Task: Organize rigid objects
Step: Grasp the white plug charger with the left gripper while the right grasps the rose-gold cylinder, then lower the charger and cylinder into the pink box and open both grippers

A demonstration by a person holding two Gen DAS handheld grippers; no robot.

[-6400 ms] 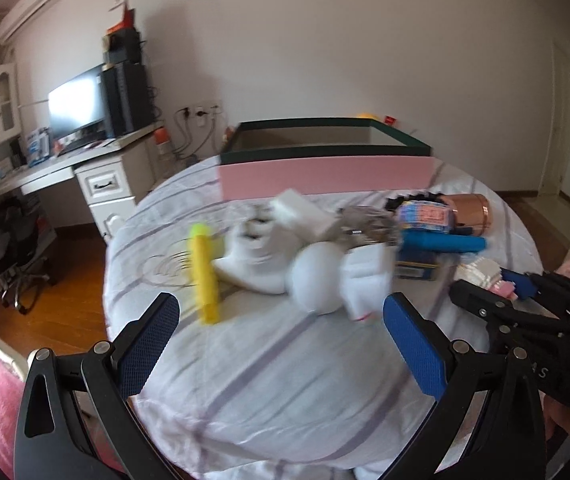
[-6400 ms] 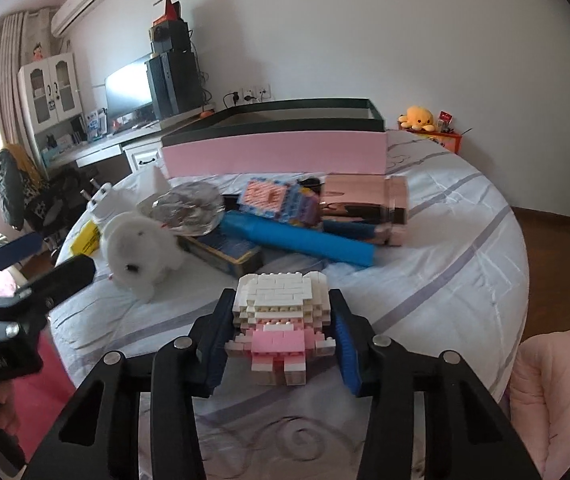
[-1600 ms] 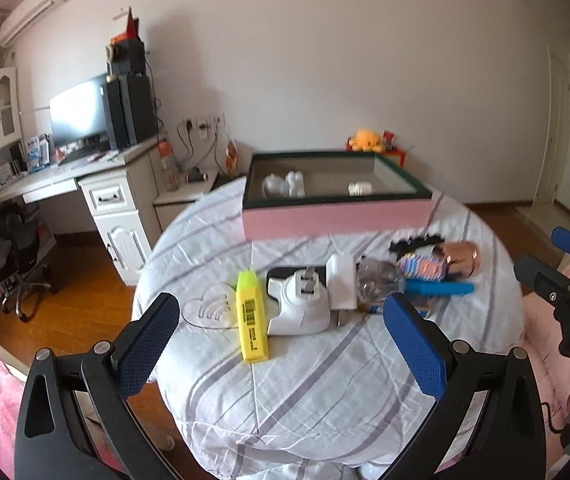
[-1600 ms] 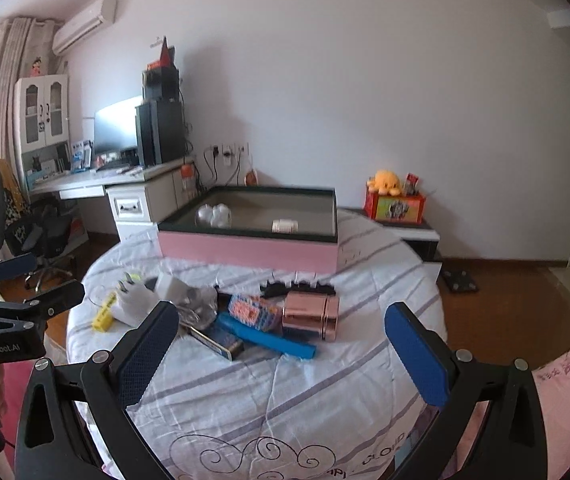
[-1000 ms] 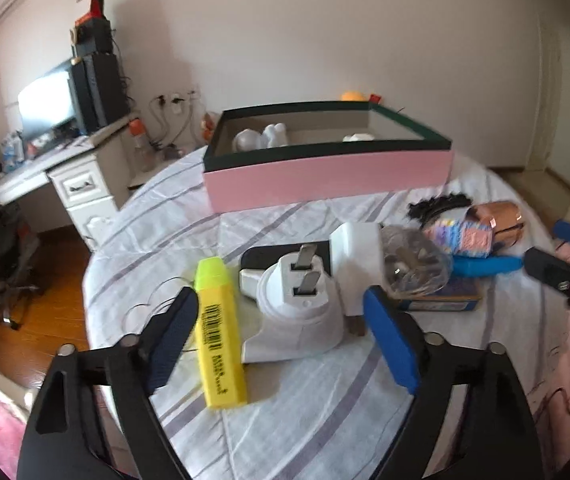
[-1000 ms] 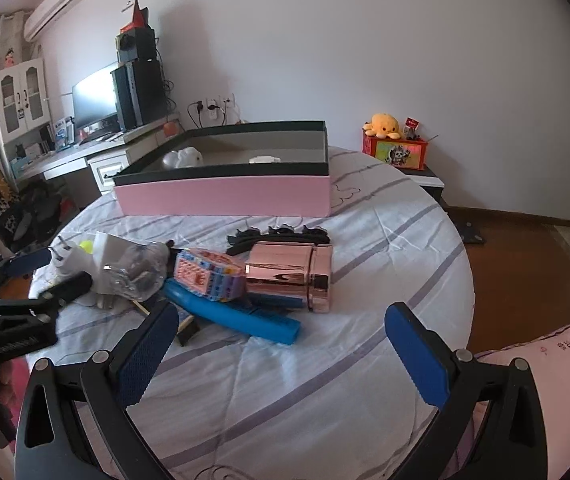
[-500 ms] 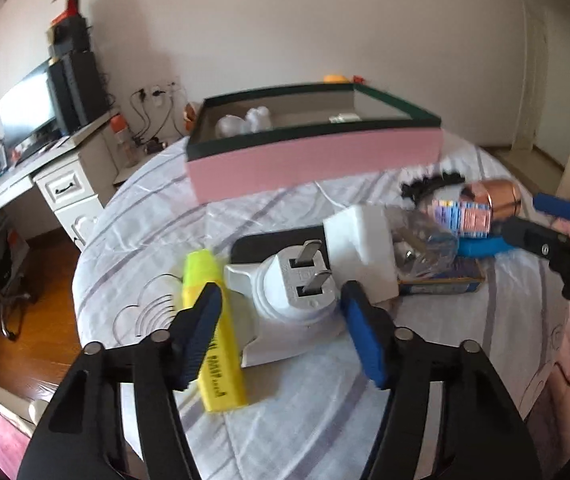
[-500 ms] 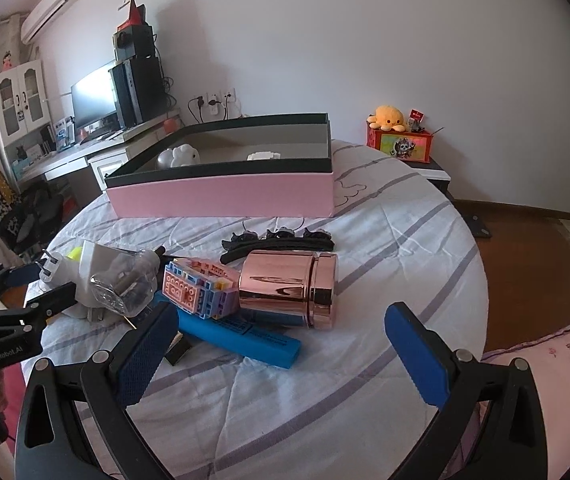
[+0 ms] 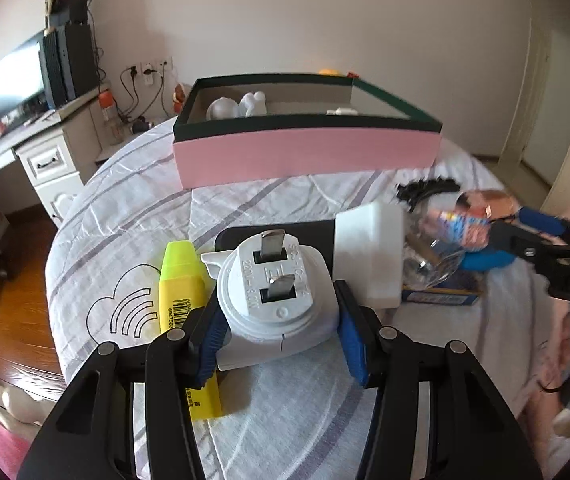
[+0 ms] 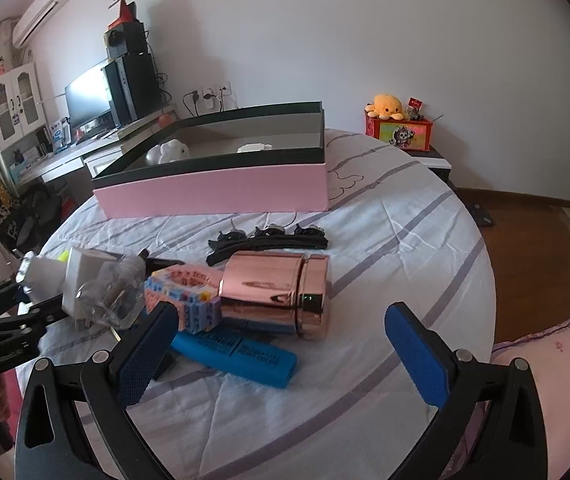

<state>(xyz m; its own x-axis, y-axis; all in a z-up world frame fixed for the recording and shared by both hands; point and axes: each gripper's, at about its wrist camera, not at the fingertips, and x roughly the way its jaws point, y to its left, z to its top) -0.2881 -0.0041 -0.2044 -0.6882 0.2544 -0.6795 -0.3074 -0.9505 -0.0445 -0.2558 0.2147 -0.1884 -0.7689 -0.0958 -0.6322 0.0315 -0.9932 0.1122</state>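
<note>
My left gripper [image 9: 279,338] is shut on a white plug adapter [image 9: 275,292], its blue pads pressing both sides, on the round table. A yellow highlighter [image 9: 183,304] lies just left of it. A pink box with a dark green rim [image 9: 305,152] stands at the far side with white toys inside. My right gripper [image 10: 281,354] is open and empty above a rose-gold cylinder [image 10: 277,294], a colourful block model [image 10: 187,294] and a blue marker [image 10: 241,354]. The left gripper shows at the left edge of the right wrist view [image 10: 1,320].
A white charger block [image 9: 369,256] and a clear glass piece [image 10: 113,292] lie right of the adapter. A black hair clip [image 10: 269,242] lies before the box. The striped tablecloth [image 10: 385,240] covers the table. A desk with a monitor [image 10: 85,100] stands left.
My left gripper has moved down to the plug adapter and closed on it. My right gripper has come closer to the rose-gold cylinder and stayed open.
</note>
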